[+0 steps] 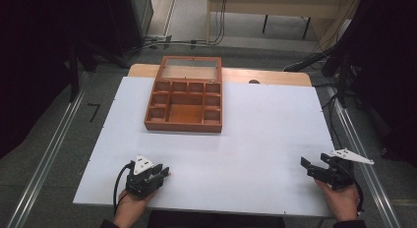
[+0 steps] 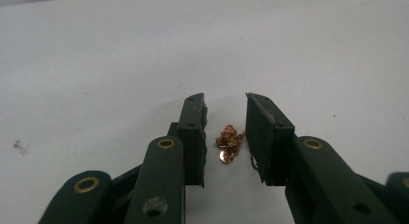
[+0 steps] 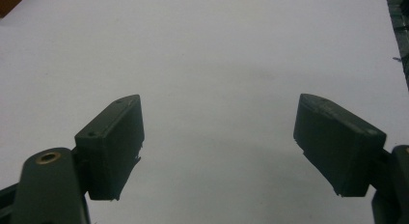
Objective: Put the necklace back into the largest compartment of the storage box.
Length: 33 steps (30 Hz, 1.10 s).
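A small heap of gold-coloured chain (image 2: 229, 139) lies on the white table (image 1: 265, 129) between the jaws of my left gripper (image 2: 225, 101). The jaws stand a little apart around it; the chain lies close to the right pad (image 2: 260, 132) and clear of the left one. In the high view the left gripper (image 1: 165, 173) rests near the table's front left edge, held by a hand. My right gripper (image 1: 314, 162) sits at the front right, also in a hand. Its jaws are wide apart over bare table in the right gripper view (image 3: 219, 108).
A wooden box (image 1: 183, 125) with several compartments stands at the back centre-left of the table, its glass lid (image 1: 192, 69) raised behind it. Cables and dark stands surround the table on the floor.
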Motion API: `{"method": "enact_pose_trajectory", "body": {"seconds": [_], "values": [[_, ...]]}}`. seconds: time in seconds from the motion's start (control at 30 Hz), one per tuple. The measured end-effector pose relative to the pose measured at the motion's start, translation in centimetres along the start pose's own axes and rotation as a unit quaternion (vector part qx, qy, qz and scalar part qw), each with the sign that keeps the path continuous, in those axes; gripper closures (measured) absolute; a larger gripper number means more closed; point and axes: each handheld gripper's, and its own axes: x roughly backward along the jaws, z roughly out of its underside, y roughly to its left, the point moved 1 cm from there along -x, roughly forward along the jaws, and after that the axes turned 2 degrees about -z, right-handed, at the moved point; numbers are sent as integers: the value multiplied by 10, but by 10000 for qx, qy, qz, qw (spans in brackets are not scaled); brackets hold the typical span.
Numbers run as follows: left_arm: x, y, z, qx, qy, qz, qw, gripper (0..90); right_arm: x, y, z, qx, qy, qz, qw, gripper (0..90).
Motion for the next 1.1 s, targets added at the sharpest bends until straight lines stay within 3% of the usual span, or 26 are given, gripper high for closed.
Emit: {"method": "enact_pose_trajectory", "body": {"seconds": [0.17, 0.3, 0.6, 1.1], "values": [[0, 1, 0, 6, 19, -69, 10000, 813, 0, 0, 0, 4, -4, 0, 10000, 163], [0, 2, 0, 8, 45, -9, 10000, 861, 0, 0, 0, 3, -9, 0, 10000, 164], [2, 8, -2, 191, 17, 63, 9998, 873, 0, -1, 0, 7, -20, -5, 10000, 164], [17, 16, -7, 431, -385, 103, 9983, 873, 0, -2, 0, -16, 22, -9, 10000, 152]]}}
